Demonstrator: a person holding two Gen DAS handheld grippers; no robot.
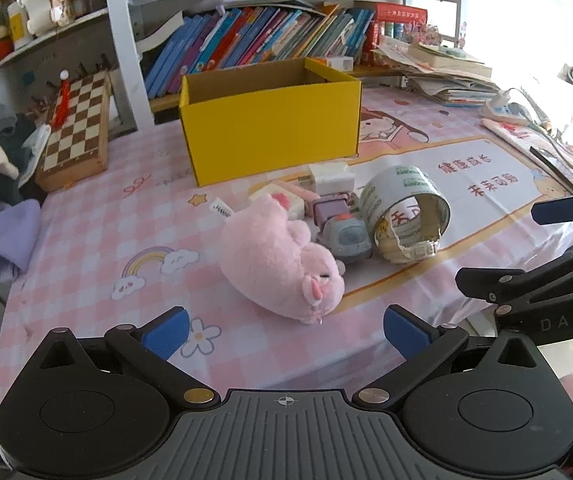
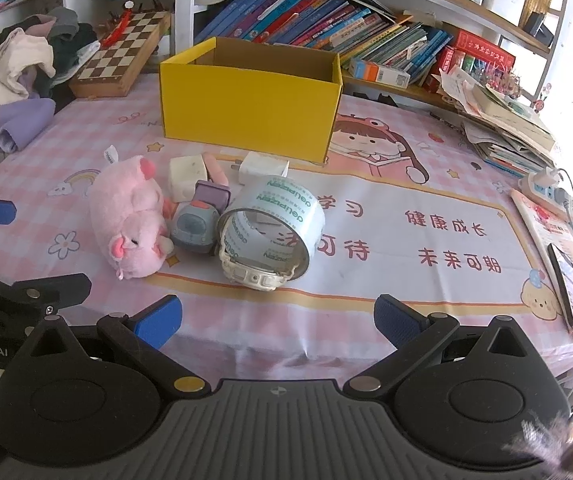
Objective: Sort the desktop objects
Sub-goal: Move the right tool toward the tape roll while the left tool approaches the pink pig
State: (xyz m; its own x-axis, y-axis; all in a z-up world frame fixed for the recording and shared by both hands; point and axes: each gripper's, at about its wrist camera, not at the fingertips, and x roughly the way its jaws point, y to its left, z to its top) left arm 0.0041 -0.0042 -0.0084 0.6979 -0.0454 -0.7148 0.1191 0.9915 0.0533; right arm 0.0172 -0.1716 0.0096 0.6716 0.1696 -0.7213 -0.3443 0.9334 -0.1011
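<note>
A pink plush pig [image 1: 278, 260] [image 2: 130, 220] lies on the pink checked tablecloth. Beside it huddle a grey toy car [image 1: 346, 236] [image 2: 194, 224], a purple block [image 2: 212, 194], a roll of clear tape [image 1: 402, 204] [image 2: 274, 224] with a cream wristwatch [image 2: 254, 274] against it, a white charger [image 2: 262, 168] and a white eraser [image 2: 184, 176]. Behind them stands an open yellow box [image 1: 270, 120] [image 2: 250, 100]. My left gripper [image 1: 286, 330] is open just short of the pig. My right gripper [image 2: 278, 320] is open in front of the tape, holding nothing.
A chessboard [image 1: 78, 136] [image 2: 122, 60] and a heap of clothes [image 2: 18, 80] sit at the left. Books fill the shelf [image 1: 266, 36] behind the box. Stacked papers [image 2: 502, 120], a power strip [image 2: 546, 188] and a phone [image 2: 570, 288] lie at the right edge.
</note>
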